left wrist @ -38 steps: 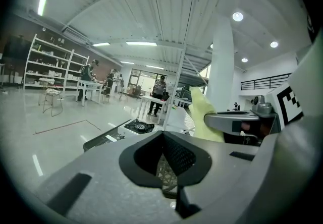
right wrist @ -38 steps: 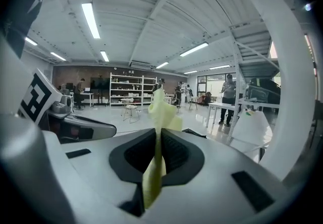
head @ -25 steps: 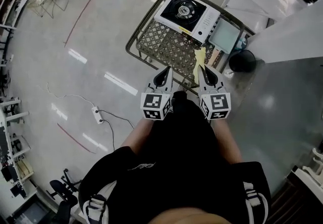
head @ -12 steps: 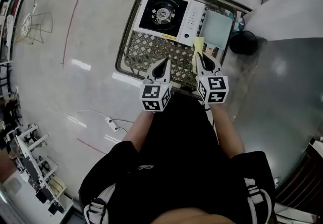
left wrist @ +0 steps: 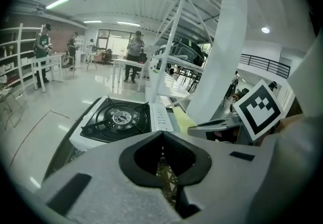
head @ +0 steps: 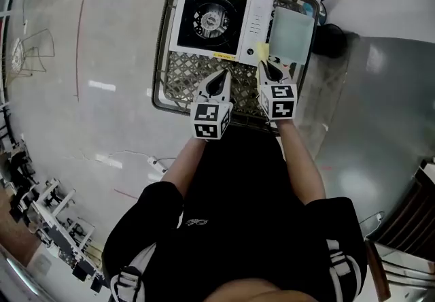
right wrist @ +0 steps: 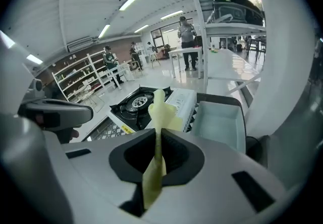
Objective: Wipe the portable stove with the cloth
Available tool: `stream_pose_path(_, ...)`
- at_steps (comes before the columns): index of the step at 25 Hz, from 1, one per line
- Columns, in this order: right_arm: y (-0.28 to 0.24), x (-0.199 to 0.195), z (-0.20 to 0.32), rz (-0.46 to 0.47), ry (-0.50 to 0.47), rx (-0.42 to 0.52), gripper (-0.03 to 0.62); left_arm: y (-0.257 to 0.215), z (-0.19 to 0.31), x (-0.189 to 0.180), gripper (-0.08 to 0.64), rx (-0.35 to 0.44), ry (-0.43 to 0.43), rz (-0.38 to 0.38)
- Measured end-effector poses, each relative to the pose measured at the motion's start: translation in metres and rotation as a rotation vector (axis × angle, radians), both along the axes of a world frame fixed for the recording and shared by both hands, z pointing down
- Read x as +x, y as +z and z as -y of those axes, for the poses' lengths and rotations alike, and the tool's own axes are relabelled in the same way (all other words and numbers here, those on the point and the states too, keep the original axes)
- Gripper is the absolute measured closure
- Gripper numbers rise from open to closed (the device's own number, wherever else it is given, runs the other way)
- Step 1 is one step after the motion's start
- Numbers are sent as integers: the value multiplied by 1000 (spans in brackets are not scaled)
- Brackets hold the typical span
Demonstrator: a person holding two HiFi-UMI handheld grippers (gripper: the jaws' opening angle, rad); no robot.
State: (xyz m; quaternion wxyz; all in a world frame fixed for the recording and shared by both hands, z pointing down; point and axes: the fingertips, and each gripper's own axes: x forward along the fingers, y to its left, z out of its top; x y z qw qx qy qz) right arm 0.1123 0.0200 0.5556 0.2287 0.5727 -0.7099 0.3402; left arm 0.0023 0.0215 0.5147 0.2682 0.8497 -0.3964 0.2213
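Now the stove [head: 211, 18] sits on a wire table [head: 192, 66], on the side far from the person [head: 231, 226]. It is white, with a black top and a round burner in the middle. A pale blue tray [head: 292, 34] lies just beside it on its right.

The left gripper [head: 219, 77] hangs over the wire part of the table, near the front edge of the stove. Its jaws are pressed together with nothing between them.

The right gripper [head: 266, 66] hangs near the front right corner of the stove. Its jaws are clenched on a yellow cloth [head: 262, 51]. The cloth pokes out past the tips toward the white side of the stove, and some of it hangs down behind the jaws. I cannot tell if the cloth touches the stove. The two grippers are side by side, a little apart.
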Motion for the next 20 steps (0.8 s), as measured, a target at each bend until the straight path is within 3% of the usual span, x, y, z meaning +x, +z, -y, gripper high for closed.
stream_pose_path(10,53,-5,28,-40,109,-117,571,36,45,-4,543,-52,97,-2)
stream_pose_path(14,60,-8,31,-10,120,-140,443,43,51,-5,543,-72,122,-5)
stream_pose_path(18,68,-1,27,-25,158,-169,443,48,59,-7,543,-85,128,-3)
stream_pose_path(20,72,2,29,-22,180,-179,490,50,63,-7,543,-90,129,-6)
